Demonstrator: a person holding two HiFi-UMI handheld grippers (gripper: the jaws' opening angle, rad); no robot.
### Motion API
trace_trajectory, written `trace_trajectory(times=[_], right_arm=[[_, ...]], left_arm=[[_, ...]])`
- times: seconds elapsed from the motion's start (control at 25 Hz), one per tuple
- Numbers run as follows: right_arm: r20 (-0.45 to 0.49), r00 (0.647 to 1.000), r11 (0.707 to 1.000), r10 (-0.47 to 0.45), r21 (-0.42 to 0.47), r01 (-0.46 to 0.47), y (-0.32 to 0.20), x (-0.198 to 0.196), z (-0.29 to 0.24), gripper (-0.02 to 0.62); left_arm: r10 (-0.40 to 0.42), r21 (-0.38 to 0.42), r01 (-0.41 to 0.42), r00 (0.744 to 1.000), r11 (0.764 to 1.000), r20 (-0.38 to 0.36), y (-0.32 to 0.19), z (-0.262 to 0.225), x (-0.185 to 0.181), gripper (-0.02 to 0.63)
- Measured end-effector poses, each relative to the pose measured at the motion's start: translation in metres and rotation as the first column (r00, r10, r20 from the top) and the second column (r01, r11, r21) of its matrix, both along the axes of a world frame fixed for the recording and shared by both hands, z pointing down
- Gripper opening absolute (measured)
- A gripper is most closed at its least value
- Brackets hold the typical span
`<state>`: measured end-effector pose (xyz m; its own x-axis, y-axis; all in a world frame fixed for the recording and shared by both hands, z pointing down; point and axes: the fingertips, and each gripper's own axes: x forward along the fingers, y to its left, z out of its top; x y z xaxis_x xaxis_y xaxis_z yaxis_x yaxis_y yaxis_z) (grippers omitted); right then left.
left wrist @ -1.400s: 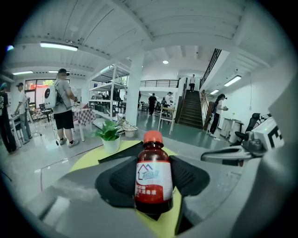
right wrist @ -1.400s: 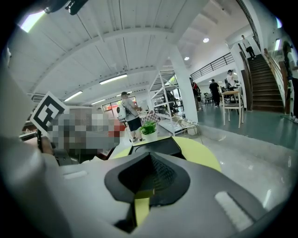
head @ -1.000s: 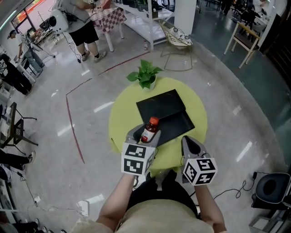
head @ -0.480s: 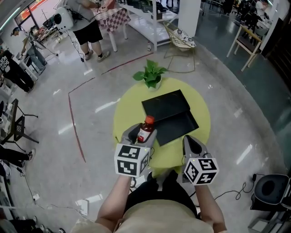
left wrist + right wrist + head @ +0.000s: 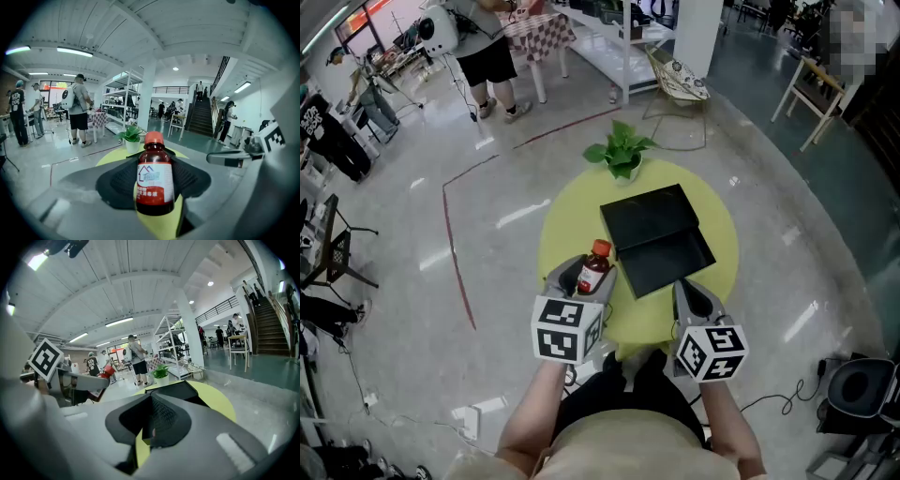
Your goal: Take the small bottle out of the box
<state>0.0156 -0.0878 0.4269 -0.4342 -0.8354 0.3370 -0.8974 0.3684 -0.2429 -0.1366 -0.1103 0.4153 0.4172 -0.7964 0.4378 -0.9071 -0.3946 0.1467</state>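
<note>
Small bottle [image 5: 154, 180]: red cap, dark contents, white-and-red label, upright. It is already out of the box [image 5: 661, 239] and sits between the jaws of the left tool [image 5: 579, 279], which is clamped on its body at label height. In the head view it hangs over the table [image 5: 717, 220] near the left front edge, just left of the box and apart from it.

Box: black, lid laid back, tray looks empty.

Right tool [image 5: 694, 298]: jaws pressed together, nothing between them, idle at the table's front edge by the box corner.

Potted plant [image 5: 622, 155]: far side of the table, well clear.

Judgement: extraction done, placing remains. To do it well:
- hold the bottle vertical
- bring it inward over bare yellow surface, away from the rim
- lower until the base seats flat, and only then ease the jaws apart

Risk: a tall, narrow bottle tips easily if released tilted or too near the edge
</note>
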Motion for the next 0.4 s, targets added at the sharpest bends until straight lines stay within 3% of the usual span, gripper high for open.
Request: trace_trajectory(times=[0.4], right_arm=[[0.022, 1.000, 1.000, 0.004, 0.004, -0.004, -0.005, -0.013, -0.002, 0.000]], left_arm=[[-0.006, -0.017, 0.006, 1.000, 1.000, 0.004, -0.002, 0.005, -0.017, 0.229]])
